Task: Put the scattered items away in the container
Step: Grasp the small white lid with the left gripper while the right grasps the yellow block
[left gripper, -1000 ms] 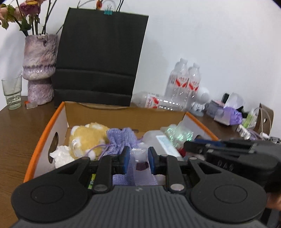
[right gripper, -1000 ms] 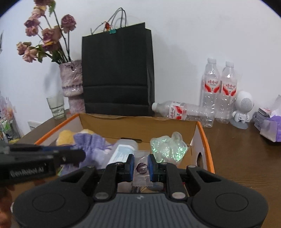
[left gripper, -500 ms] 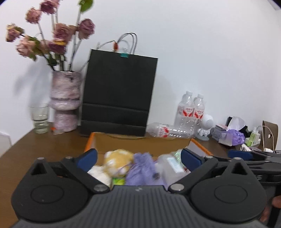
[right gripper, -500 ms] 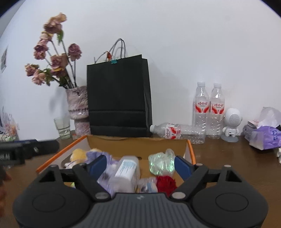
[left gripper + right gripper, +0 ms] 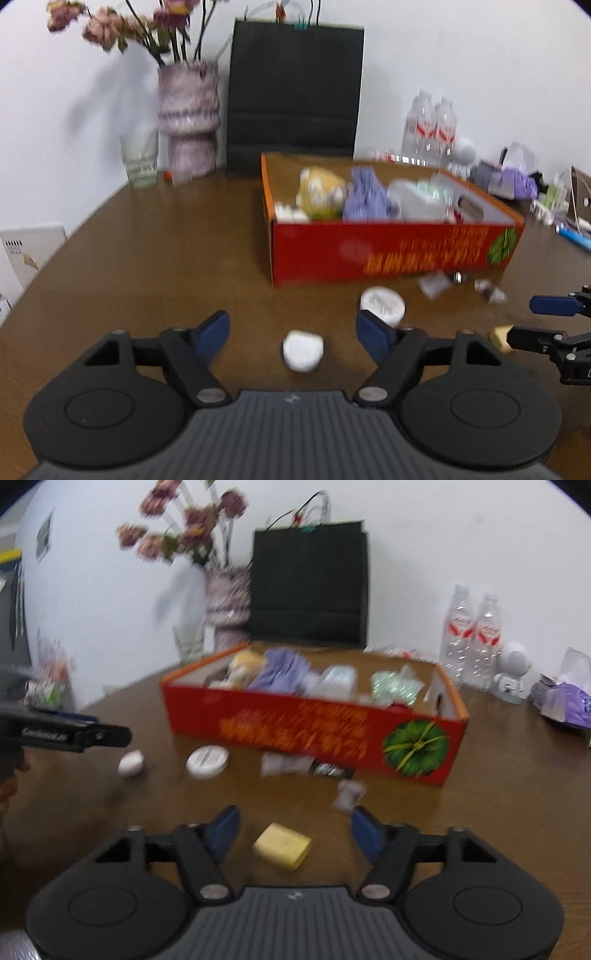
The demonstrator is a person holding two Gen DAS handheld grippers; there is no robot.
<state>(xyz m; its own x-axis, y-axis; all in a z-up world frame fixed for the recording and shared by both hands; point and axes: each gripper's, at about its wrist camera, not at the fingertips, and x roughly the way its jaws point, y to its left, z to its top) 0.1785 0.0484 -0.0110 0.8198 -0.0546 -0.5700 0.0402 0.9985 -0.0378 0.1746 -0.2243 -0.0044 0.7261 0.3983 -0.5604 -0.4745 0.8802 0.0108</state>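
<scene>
A brown tabletop (image 5: 155, 258) runs back to a white wall, with a black bag (image 5: 293, 96) and vase (image 5: 187, 118) at upper centre. The red box (image 5: 314, 731), long axis left to right, sits mid-frame holding soft items, blurred. Left tool (image 5: 291, 330) gapes wide around a white lump (image 5: 303, 350); right tool (image 5: 295, 829) gapes wide around a yellow block (image 5: 282, 845), apparently angled.
</scene>
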